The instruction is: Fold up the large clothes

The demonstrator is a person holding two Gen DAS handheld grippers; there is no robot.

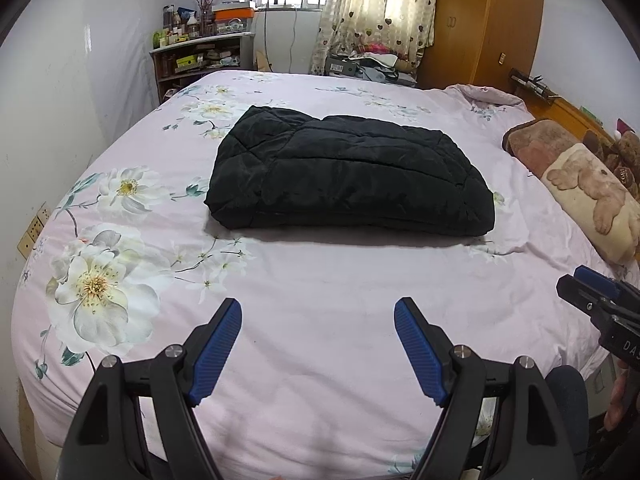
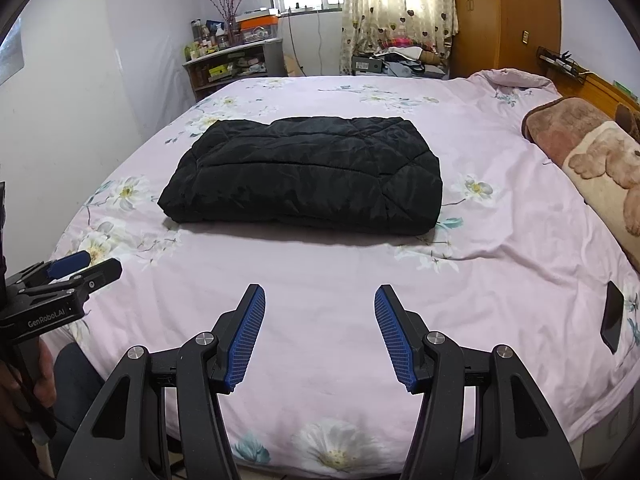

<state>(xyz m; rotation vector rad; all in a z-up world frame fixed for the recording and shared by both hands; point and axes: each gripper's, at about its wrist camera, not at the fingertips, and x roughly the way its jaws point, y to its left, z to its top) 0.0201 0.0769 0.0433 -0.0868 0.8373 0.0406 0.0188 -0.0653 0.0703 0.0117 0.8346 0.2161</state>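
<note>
Left gripper point(image 1: 318, 312): jaws spread wide, nothing between them, blue ribbed pads point(image 1: 219, 350) facing only bare sheet. Right gripper point(image 2: 320, 300): jaws likewise parted and empty, held beside the left one at the near edge of the bed, each visible at the margin of the other's view. Both angled down toward the pink floral bedsheet point(image 1: 320, 340), well short of the garment. Black quilted jacket point(image 2: 304, 172): lay near the middle of the bed, apart from both grippers, already gathered into a thick rectangular bundle with layered edges stacked along the near side. Long axis ran left to right across both views, parallel to the near bed edge; rounded fold toward the left, squarer corner toward the right in the right-wrist view. Collar and hem not distinguishable. Step judged: folding apparently finished or at its last check, grippers withdrawn. Next move, if any, judged to call for a reach forward to both near corners, perhaps to square or halve the bundle. Dark phone point(image 2: 612, 318) on sheet at right; pillows point(image 1: 576, 176) by headboard.
</note>
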